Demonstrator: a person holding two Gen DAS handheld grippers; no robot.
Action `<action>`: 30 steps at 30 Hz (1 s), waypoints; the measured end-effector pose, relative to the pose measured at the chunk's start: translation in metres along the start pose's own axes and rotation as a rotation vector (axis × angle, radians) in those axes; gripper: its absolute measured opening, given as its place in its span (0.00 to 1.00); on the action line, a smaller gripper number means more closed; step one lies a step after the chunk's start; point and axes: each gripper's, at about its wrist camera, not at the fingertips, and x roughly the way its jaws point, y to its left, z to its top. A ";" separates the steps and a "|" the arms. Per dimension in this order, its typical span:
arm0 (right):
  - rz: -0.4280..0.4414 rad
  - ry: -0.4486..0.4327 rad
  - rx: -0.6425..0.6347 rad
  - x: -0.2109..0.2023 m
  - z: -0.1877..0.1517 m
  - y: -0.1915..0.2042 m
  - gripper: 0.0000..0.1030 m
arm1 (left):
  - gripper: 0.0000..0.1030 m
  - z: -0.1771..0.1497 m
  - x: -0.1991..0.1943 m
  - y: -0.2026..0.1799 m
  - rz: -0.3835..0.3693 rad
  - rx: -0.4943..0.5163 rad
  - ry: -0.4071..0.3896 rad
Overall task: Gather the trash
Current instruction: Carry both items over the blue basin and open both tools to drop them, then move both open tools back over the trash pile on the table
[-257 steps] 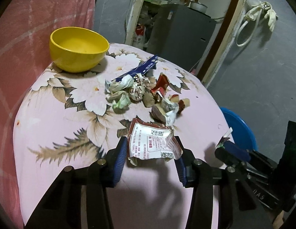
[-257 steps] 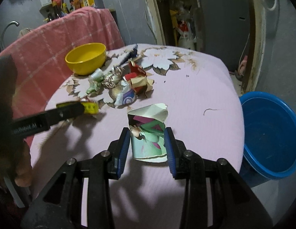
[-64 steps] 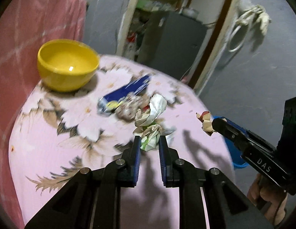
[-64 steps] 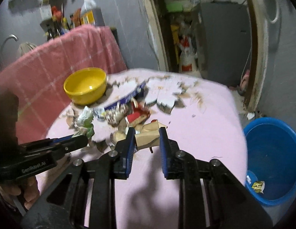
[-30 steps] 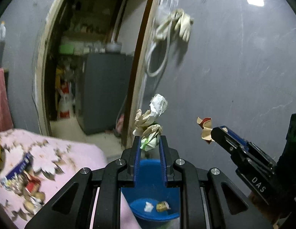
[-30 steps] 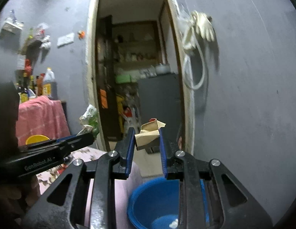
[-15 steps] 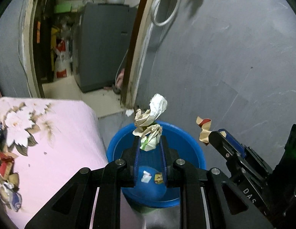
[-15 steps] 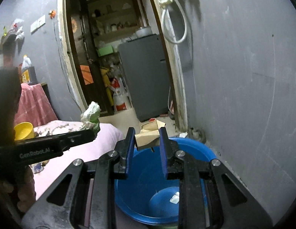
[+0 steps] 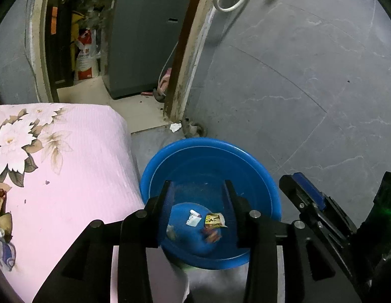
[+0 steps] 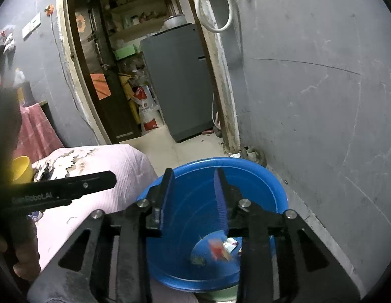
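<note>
Both grippers above blue basin (image 9: 258,166), lower centre of frame. Left gripper (image 9: 198,197) fingers spread wide, empty; right gripper (image 10: 193,189) likewise. Several wrappers (image 9: 214,221) lie in basin bottom. More trash (image 9: 1,217) remains on floral surface (image 9: 69,176), far left edge. Task partly done.

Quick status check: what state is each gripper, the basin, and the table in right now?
left gripper: open, empty, above the basin.
right gripper: open, empty, above the basin.
blue basin: upright on the floor, holding several wrappers.
table: scraps at its left edge.
yellow bowl: on the table.
</note>
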 end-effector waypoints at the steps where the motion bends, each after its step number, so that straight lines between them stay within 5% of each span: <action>1: 0.001 -0.002 0.002 -0.001 0.000 0.000 0.42 | 0.35 -0.002 -0.004 0.000 0.000 -0.005 -0.007; 10: 0.011 -0.054 -0.016 -0.028 0.014 0.014 0.49 | 0.44 -0.003 -0.059 0.008 0.005 -0.049 -0.137; 15: 0.033 -0.101 -0.037 -0.051 0.023 0.034 0.62 | 0.55 -0.003 -0.102 0.022 0.022 -0.075 -0.241; 30: 0.130 -0.195 -0.123 -0.094 0.029 0.122 1.00 | 0.97 -0.043 -0.221 0.078 0.230 -0.154 -0.500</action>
